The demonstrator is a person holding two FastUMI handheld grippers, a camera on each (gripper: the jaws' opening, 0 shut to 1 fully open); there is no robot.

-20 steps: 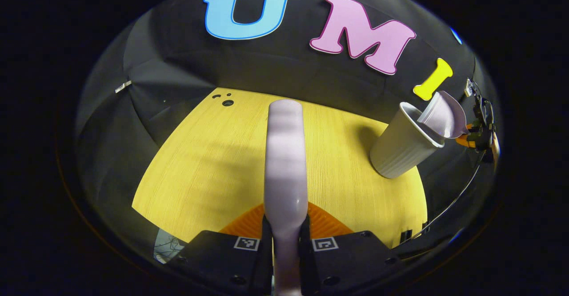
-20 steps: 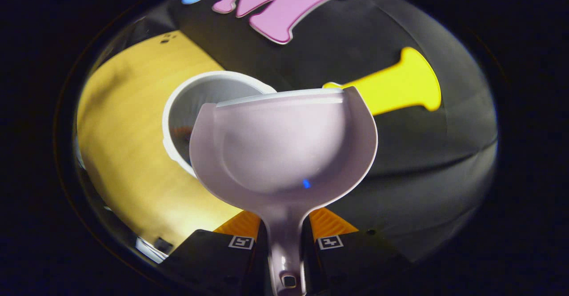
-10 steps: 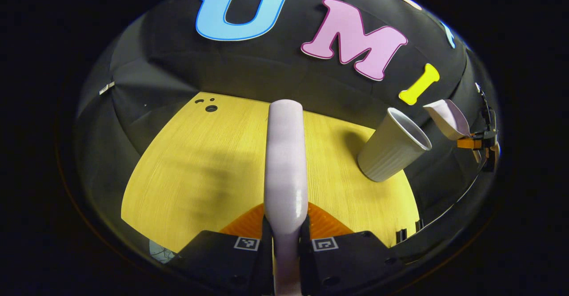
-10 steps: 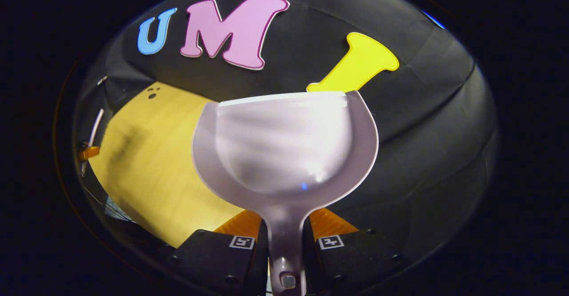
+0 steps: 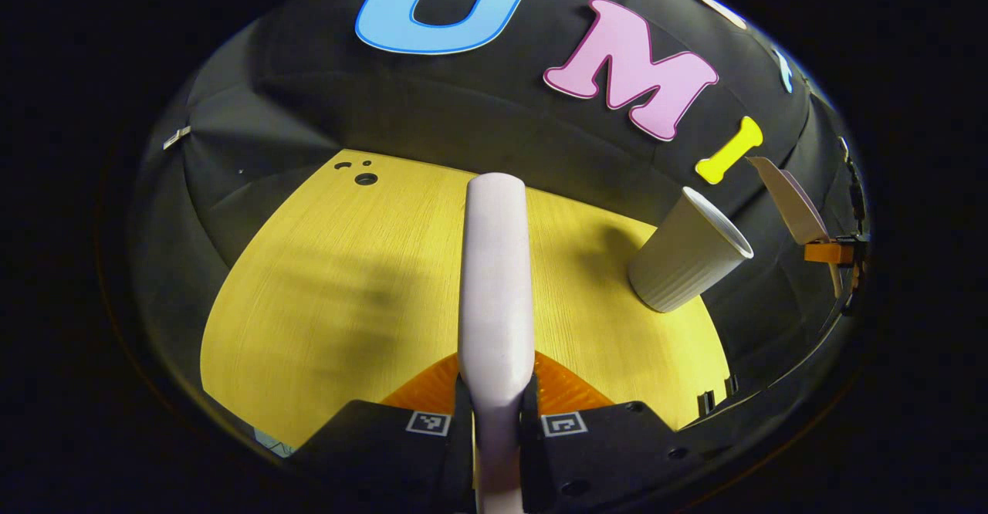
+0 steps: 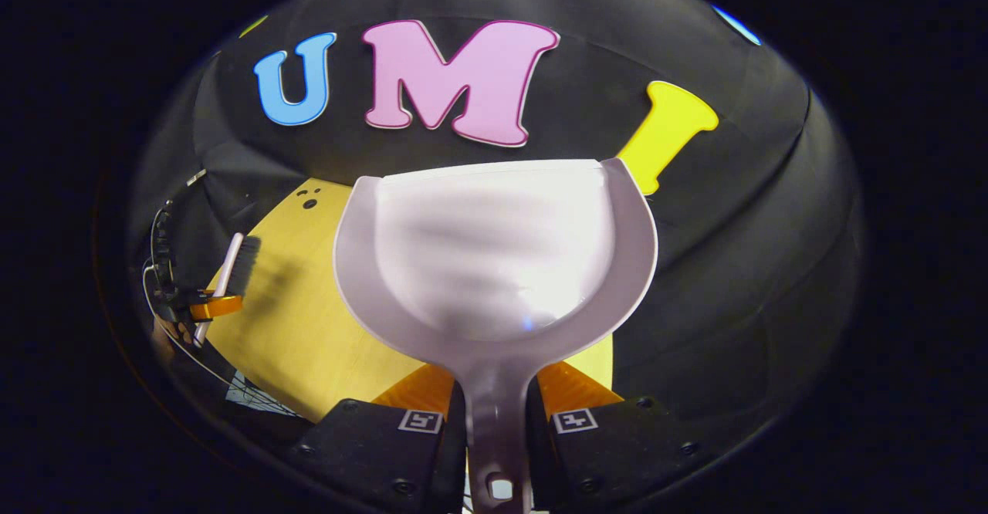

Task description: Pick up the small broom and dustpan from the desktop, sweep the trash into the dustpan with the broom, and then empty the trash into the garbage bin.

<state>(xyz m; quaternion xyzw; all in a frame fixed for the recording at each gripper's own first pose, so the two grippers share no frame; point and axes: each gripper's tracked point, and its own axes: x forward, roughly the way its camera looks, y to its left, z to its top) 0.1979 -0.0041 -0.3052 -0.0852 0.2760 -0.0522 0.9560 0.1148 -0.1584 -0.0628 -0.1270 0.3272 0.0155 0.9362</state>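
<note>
Broom (image 5: 495,267): pinched by its pale handle between the fingers of the left gripper (image 5: 495,414), long axis running straight ahead over the yellow desk (image 5: 324,282), bristles seen dark at the far end in the right gripper view. Dustpan (image 6: 494,259): handle clamped between the fingers of the right gripper (image 6: 495,414), scoop held up and looking empty, with the bin (image 5: 687,255) standing on the desk between the two grippers, nearer the dustpan. Judged: emptying done, both tools to be set back down on the desk.
</note>
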